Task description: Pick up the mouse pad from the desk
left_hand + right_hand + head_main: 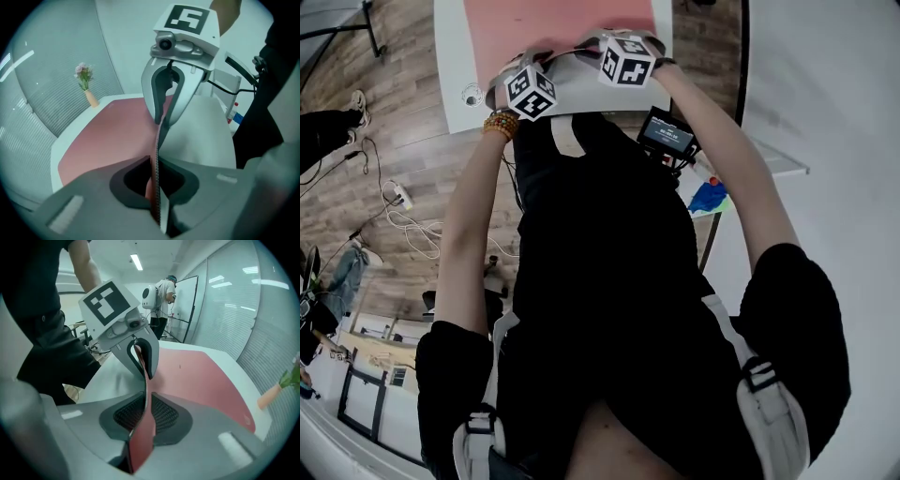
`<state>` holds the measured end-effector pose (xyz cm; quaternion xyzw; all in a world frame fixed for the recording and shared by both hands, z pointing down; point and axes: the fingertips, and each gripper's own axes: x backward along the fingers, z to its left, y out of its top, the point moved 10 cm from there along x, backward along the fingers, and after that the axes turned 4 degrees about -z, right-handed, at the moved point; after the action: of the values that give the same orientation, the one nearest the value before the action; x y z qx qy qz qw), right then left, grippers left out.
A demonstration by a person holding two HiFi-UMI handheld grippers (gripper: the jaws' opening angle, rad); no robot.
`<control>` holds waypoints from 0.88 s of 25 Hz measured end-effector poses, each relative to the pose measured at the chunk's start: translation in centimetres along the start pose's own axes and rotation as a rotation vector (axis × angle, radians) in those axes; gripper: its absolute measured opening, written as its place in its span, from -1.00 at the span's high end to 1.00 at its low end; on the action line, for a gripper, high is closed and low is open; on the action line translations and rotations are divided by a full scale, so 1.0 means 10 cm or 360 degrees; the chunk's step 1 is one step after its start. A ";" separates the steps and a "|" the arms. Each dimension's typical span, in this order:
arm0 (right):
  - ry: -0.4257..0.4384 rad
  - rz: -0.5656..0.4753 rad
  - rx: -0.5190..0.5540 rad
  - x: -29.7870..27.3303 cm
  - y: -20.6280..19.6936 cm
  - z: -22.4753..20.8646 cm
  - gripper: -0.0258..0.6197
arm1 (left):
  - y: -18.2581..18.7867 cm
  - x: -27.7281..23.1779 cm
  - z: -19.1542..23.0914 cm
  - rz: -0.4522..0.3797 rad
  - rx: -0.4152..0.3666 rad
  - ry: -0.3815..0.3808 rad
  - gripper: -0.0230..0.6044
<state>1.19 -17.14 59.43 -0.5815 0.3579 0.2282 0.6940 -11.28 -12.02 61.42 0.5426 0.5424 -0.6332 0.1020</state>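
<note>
Left gripper view and right gripper view are each showing the near edge of the pink mouse pad (108,136) being pinched. The left tongs (157,187) are being held narrow on that edge, and the right tongs (143,418) are likewise being kept closed on a flap of it. The edge is being raised as a ridge between them at the near edge of the worktop (450,47). The rest of the pad is lying flat toward the far edge.

A slip is being risked. Only a thin strip of the pad is being gripped on each side, so the weight of the long flat part is likely to drag it out of the tongs during lifting. Folding or sagging in the middle is also being risked if the two tongs are raised unevenly. A vase (91,98) is standing at the far left corner of the worktop, near the pad's far corner. It could be tipped if the pad is being dragged rather than lifted.

In the head view the tips of both tongs are being hidden by the marker cubes (530,91) and the person's torso (609,281), and the pad's far end is being cut off by the top of the frame. Whether the vase is touching the pad cannot be told.
</note>
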 end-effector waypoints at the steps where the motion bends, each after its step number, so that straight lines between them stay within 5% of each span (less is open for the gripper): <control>1: -0.0011 -0.0007 0.0017 -0.01 -0.01 0.02 0.55 | -0.01 0.01 0.01 -0.0015 0.0044 -0.0007 0.82; 2: -0.0013 0.0009 0.0031 -0.04 -0.02 0.03 0.24 | -0.04 0.02 0.02 -0.0032 0.0094 -0.0009 0.81; 4: -0.0033 0.0114 0.0095 -0.12 -0.08 0.05 0.12 | -0.07 0.05 0.07 -0.0062 0.0176 0.0002 0.83; 7: -0.0191 0.0281 0.0171 -0.20 -0.27 -0.02 0.45 | -0.07 0.06 0.08 -0.0072 0.0186 -0.0002 0.82; 12: -0.0282 0.0250 0.0010 -0.13 -0.37 -0.17 0.27 | -0.10 -0.02 0.07 0.0025 0.0100 0.0037 0.75; 19: -0.0459 0.0396 0.0415 -0.18 -0.42 0.25 0.76 | -0.31 0.10 -0.03 0.0069 0.0243 0.0140 0.73; 22: -0.0506 0.0408 0.0369 -0.14 -0.47 0.29 0.80 | -0.27 0.15 -0.06 0.0069 0.0289 0.0143 0.74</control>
<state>4.41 -15.21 63.71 -0.4046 0.3386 0.3606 0.7692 -13.44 -9.80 61.83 0.5892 0.4750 -0.6524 0.0417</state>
